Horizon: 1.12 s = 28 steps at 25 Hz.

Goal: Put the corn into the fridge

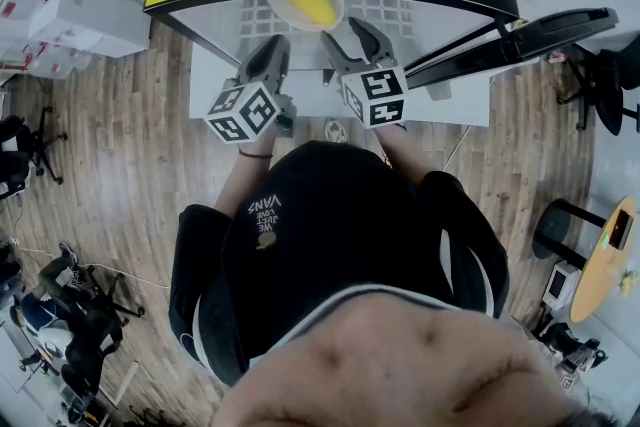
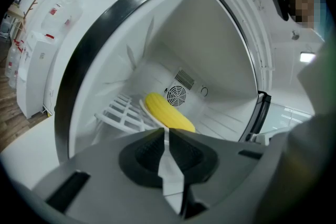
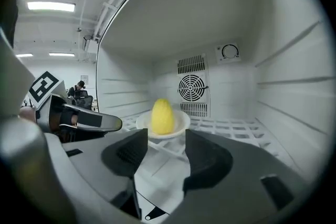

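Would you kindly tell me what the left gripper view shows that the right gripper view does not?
Only the left gripper view: the wooden floor, a white cabinet beside the fridge, and the left gripper, jaws together and empty. Only the right gripper view: the right gripper, jaws apart and empty, with the left gripper beside it. Both: the corn on a white plate on the wire shelf, with the fan grille behind.
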Motion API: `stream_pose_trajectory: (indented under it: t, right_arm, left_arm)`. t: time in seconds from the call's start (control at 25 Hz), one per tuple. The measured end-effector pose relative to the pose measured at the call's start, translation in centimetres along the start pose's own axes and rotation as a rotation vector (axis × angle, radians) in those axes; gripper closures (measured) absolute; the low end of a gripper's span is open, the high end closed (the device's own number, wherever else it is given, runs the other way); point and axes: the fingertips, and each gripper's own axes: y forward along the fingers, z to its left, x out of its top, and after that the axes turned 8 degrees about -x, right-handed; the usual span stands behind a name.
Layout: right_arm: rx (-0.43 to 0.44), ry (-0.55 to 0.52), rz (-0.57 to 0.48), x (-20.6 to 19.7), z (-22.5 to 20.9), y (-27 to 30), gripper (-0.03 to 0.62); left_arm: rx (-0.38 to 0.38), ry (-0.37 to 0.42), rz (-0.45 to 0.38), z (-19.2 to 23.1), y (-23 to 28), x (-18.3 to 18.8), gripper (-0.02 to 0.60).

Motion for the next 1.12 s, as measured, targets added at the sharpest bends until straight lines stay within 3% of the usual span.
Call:
stream_pose_trajectory:
  t: [0.28, 0.8, 1.12]
  right_arm:
    - [-0.023, -0.001, -0.021, 0.3, -0.2, -0.9, 0.38]
    - [-0.081, 0.004, -0.075, 0.8, -0.1, -3.6, 0.549]
    - [-0.122, 0.01, -0.078, 0.2, 0.3, -5.3, 0.576]
  left_arm:
    - [-0.009, 0.014, 0.006, -0.4, -0.2, -0.1, 0.551]
    - [-0.053, 0.051, 0.013, -1.7, -1.2, -0.1, 0.551]
    - [-0.097, 0.075, 0.03, -2.9, -2.1, -0.7, 0.551]
